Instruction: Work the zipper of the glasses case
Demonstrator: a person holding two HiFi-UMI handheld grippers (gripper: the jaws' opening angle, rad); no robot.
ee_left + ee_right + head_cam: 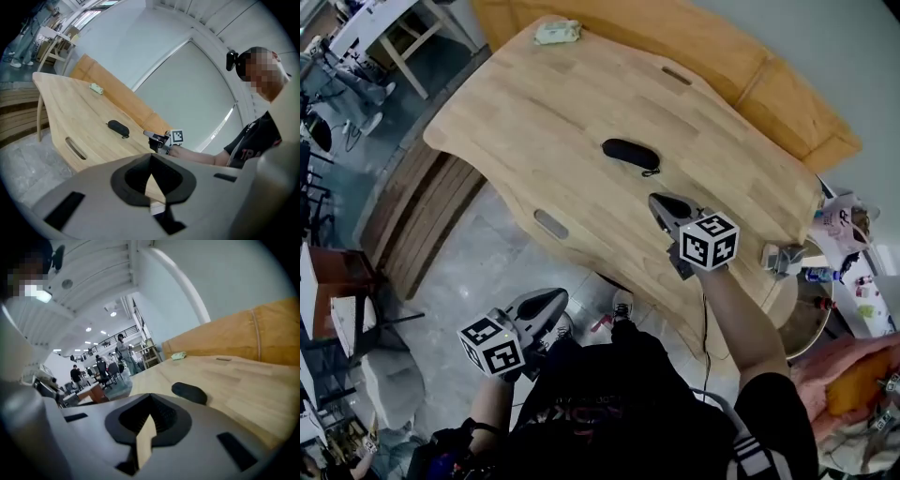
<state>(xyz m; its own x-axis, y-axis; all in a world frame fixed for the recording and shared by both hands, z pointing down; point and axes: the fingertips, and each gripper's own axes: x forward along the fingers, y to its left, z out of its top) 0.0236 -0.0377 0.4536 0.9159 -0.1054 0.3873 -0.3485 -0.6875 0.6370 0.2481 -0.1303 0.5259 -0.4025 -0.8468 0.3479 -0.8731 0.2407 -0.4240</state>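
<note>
**A:** ok so what's where, left to right?

**B:** left gripper (555, 300) is off the near edge of the pale wooden table (534, 112), out over the grey floor (478, 272); jaws pressed together, nothing in them

**A:** and the case?

**B:** black oval glasses case (630, 154) lies flat around the middle of the table, its zipper pull (651, 172) sticking out at the right end; neither gripper touches it

**A:** right one?

**B:** right gripper (660, 202) is over the table just on the near side of the case, pointing at it; jaws closed too, empty; a small pale green thing (557, 33) sits way off at the far edge
</note>
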